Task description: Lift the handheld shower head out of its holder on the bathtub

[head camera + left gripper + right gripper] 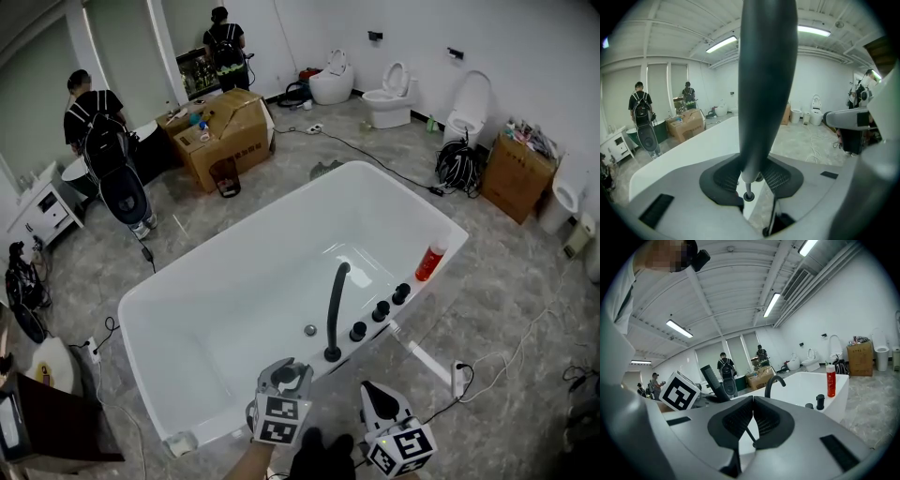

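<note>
Already the lift looks all but done: by the bathtub's [216, 319] near rim, the shower head [764, 84] stands upright, pinched in the left hand-held gripper [752, 176]. The right hand-held gripper [751, 401] is pressed together on nothing. Next, I judge, a steady hold while carrying it clear.

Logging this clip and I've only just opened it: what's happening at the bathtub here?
A person stands at the near edge of the white bathtub with a gripper in each hand. The left gripper is clamped on the dark handheld shower head, whose handle runs upright between its pads. Its lower end looks clear of the tub rim, so it seems out of its holder. The right gripper is shut and empty. The black faucet and red bottle sit untouched.
</note>
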The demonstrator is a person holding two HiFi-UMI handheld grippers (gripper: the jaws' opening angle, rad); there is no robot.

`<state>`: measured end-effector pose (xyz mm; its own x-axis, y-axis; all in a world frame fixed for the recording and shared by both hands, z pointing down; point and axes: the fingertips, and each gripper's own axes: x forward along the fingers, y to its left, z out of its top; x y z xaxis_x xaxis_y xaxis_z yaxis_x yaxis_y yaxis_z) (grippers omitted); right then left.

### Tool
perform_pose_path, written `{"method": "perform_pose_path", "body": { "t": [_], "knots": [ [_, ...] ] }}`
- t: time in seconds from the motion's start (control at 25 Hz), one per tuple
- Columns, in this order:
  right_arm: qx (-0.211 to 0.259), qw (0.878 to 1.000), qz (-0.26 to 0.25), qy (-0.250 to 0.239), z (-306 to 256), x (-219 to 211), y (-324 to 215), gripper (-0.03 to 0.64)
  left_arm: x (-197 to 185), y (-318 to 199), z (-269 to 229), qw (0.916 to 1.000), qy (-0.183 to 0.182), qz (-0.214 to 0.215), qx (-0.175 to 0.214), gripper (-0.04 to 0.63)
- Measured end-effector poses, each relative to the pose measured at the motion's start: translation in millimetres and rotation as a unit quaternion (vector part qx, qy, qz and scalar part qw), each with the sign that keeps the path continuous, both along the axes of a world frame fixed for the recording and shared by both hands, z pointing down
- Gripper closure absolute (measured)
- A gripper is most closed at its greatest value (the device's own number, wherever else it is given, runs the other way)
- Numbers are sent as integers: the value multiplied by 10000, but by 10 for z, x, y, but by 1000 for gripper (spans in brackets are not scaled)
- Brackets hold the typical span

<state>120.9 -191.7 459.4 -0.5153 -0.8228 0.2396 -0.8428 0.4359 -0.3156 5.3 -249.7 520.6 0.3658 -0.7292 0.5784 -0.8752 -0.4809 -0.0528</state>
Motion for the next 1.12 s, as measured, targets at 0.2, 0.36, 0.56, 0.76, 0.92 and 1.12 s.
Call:
{"method": "perform_pose_path", "body": {
  "t": [0.2, 0.36, 0.56, 0.76, 0.92, 1.12],
  "knots": [
    [135, 9999, -57, 6, -122, -42, 77, 626, 5, 80, -231, 9999, 30, 95, 96, 445],
    [222, 9997, -81, -6, -247, -81, 107, 626, -4, 123, -426, 9997, 47, 139, 179, 445],
    [317, 9994, -130, -17, -349, -146, 169, 626, -20, 187, -629, 9994, 86, 204, 276, 445],
    [392, 9991, -181, -38, -400, -180, 245, 626, -12, 253, -787, 9990, 94, 228, 386, 446],
    [443, 9988, -207, -97, -484, -253, 255, 626, -53, 258, -936, 9985, 87, 263, 480, 446],
    [505, 9984, -238, -106, -517, -283, 291, 626, -35, 285, -1032, 9979, 111, 292, 559, 445]
  ]
}}
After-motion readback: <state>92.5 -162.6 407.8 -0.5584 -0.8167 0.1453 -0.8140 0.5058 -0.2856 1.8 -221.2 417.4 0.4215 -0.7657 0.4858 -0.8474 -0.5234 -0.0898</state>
